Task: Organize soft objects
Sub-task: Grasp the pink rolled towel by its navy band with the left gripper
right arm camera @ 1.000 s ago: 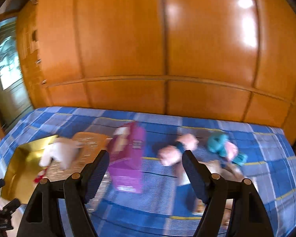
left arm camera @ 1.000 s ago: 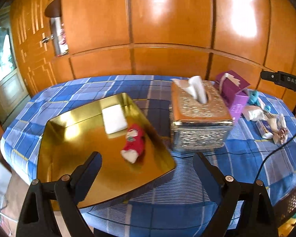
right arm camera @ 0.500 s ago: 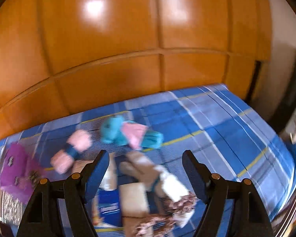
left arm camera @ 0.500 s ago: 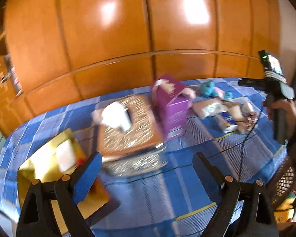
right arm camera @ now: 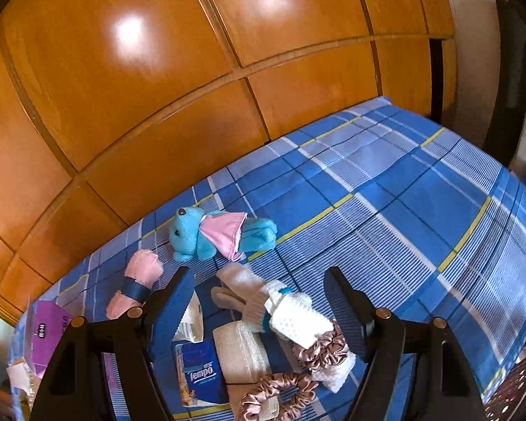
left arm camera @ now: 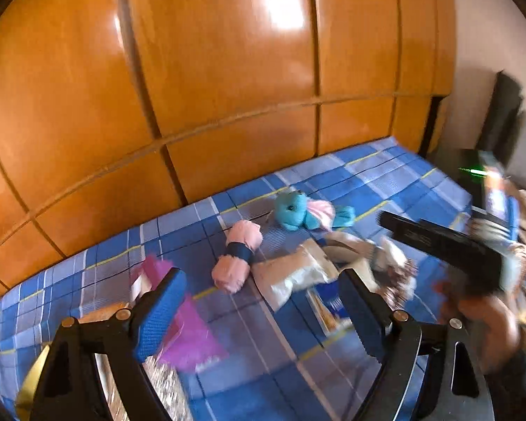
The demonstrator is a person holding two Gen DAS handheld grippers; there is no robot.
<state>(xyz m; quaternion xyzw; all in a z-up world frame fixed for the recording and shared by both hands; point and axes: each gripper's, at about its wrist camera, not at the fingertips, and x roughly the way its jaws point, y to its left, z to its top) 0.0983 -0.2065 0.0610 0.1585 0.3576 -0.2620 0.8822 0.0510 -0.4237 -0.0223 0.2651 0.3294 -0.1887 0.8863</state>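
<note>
Soft things lie on a blue plaid cloth [right arm camera: 385,203]. A blue plush toy with a pink bib [right arm camera: 214,233] lies at the back; it also shows in the left wrist view [left arm camera: 305,212]. A pink rolled towel with a dark band [right arm camera: 135,287] [left arm camera: 238,256] lies to its left. Below my right gripper [right arm camera: 259,301], open and empty, lie a white waffle cloth [right arm camera: 298,322], beige socks [right arm camera: 238,287], pink scrunchies [right arm camera: 291,382], a folded cream cloth [right arm camera: 242,354] and a Tempo tissue pack [right arm camera: 201,372]. My left gripper [left arm camera: 259,312] is open and empty above the cloth.
A purple tissue box [left arm camera: 179,319] [right arm camera: 49,333] stands at the left, next to a silver tissue box [left arm camera: 157,389] and the gold tray's edge [left arm camera: 31,382]. The right gripper's body and hand [left arm camera: 473,273] are at the right. Orange wood panels [right arm camera: 193,87] back the table.
Both views have swung to the right, away from the gold tray and tissue boxes and onto the pile of soft things. The right gripper now hangs lower over the pile.
</note>
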